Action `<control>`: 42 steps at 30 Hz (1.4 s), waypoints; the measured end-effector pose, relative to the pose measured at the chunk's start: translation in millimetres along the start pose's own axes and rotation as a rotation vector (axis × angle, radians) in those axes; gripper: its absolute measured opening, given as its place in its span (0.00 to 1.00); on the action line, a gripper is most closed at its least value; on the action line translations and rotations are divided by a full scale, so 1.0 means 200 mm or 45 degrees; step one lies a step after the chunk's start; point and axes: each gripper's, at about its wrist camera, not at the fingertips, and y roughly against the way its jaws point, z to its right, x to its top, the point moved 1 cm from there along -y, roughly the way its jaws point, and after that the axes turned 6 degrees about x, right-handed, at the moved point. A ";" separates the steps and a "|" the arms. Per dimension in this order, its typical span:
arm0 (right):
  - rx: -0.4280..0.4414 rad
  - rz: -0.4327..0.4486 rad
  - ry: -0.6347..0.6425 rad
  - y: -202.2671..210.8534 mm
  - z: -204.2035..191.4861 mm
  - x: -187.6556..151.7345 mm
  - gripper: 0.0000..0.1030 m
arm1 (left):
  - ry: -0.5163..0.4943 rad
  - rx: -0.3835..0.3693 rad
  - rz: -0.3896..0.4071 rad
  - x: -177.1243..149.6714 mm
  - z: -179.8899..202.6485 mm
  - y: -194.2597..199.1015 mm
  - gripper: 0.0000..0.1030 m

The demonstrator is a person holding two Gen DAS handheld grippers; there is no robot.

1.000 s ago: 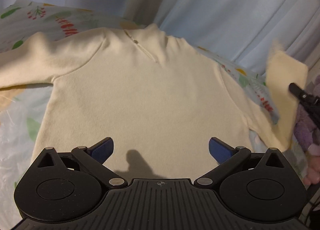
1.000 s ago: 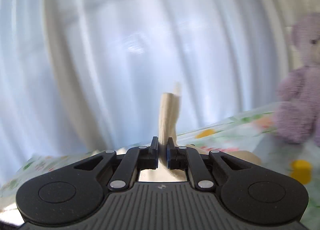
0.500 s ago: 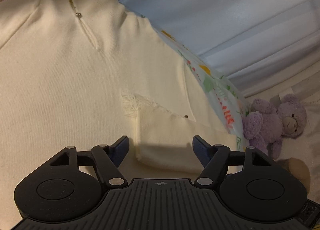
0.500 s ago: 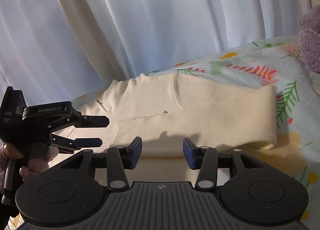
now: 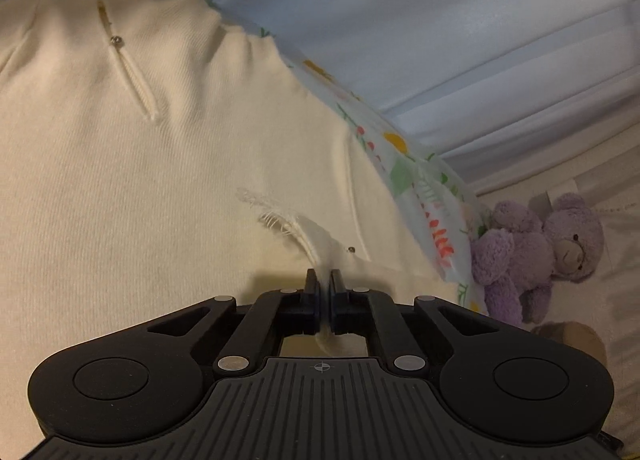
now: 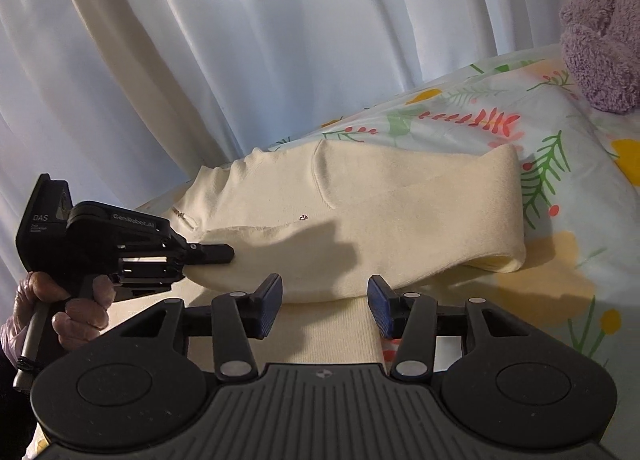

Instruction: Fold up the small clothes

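Note:
A small cream knit sweater (image 5: 120, 188) lies flat on a floral sheet, collar and zip at the far end. Its right sleeve (image 6: 400, 212) is folded across the body. My left gripper (image 5: 324, 288) is shut on the frayed cuff end of that sleeve (image 5: 308, 236); it also shows in the right wrist view (image 6: 216, 254), held by a hand. My right gripper (image 6: 324, 300) is open and empty, just in front of the folded sleeve's near edge.
A floral bed sheet (image 6: 560, 188) lies under the sweater. A purple teddy bear (image 5: 536, 252) sits to the right of the sweater. White curtains (image 6: 240, 40) hang close behind the bed.
My right gripper laid the sleeve across the sweater and let it go, and now stands open. My left gripper moved in over the sleeve cuff and shut on it.

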 end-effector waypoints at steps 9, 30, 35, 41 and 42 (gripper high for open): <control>-0.025 -0.019 0.002 -0.09 0.02 0.06 0.46 | -0.101 0.511 0.247 0.15 -0.27 0.33 0.06; 0.044 -0.078 -0.123 -0.33 0.05 0.16 0.46 | -0.018 0.522 0.379 0.30 -0.45 0.37 0.06; 0.091 -0.082 -0.279 -0.40 0.12 0.17 0.44 | -0.003 0.546 0.382 0.29 -0.52 0.38 0.06; 0.095 -0.052 -0.540 -0.46 0.25 0.17 0.22 | 0.003 0.573 0.386 0.29 -0.56 0.38 0.06; 0.078 -0.048 -0.542 -0.47 0.25 0.17 0.14 | 0.000 0.576 0.389 0.29 -0.56 0.38 0.06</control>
